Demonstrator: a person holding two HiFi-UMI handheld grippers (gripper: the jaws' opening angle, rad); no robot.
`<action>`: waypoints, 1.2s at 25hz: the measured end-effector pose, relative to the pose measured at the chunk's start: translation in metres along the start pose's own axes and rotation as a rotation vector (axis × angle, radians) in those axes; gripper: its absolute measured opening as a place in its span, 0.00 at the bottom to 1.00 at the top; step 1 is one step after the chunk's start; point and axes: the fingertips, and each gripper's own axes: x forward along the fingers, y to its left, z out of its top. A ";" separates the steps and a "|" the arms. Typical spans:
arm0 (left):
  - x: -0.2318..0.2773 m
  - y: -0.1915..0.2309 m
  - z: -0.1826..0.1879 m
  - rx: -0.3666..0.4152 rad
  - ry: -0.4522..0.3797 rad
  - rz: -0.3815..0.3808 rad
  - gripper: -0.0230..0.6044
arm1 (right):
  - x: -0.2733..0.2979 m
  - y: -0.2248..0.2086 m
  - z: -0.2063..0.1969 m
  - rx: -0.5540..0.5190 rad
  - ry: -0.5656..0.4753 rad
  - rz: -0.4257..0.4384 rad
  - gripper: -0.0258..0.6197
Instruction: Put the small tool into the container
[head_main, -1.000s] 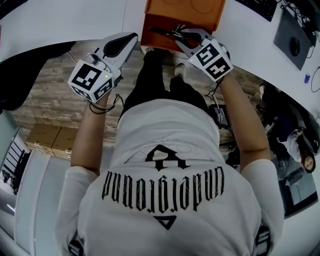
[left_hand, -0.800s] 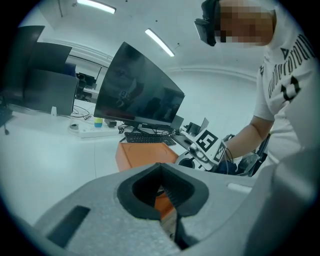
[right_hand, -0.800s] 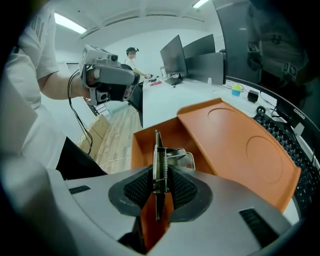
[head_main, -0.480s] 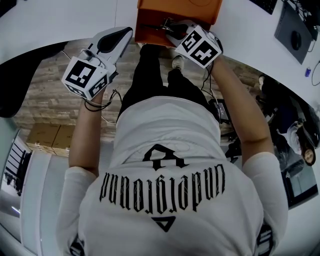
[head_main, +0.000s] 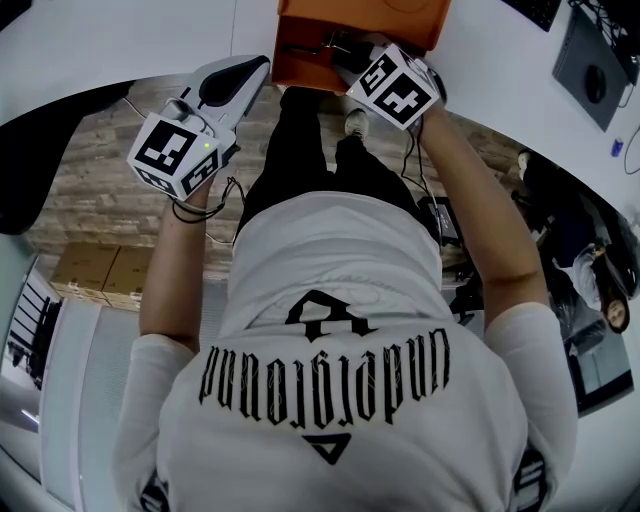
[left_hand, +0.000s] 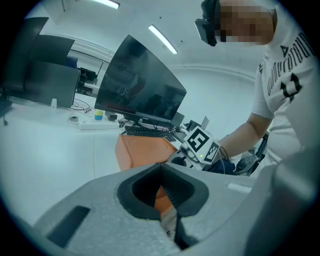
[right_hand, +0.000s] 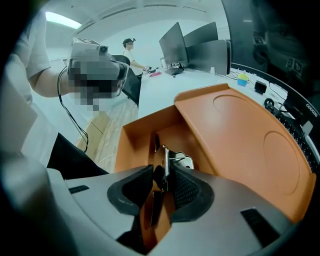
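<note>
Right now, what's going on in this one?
A person standing at a white desk holds a gripper in each hand. The right gripper is clamped on a small metal tool and holds it over the open compartment of an orange container; the tool is not yet released. The left gripper is off to the side, away from the container, with its jaws together and nothing between them.

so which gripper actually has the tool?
The right gripper: its jaws are shut on the small metal tool, over the open compartment of the orange container. The left gripper is shut on nothing, beside it.
</note>
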 end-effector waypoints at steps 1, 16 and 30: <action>0.000 0.000 0.000 -0.001 -0.001 -0.001 0.06 | 0.000 -0.002 0.000 -0.003 0.006 -0.010 0.18; -0.002 -0.012 -0.008 -0.005 -0.007 0.006 0.06 | 0.000 -0.008 0.000 -0.035 -0.004 -0.106 0.30; -0.031 -0.067 -0.008 0.032 -0.066 0.058 0.06 | -0.077 0.012 0.005 0.014 -0.181 -0.204 0.30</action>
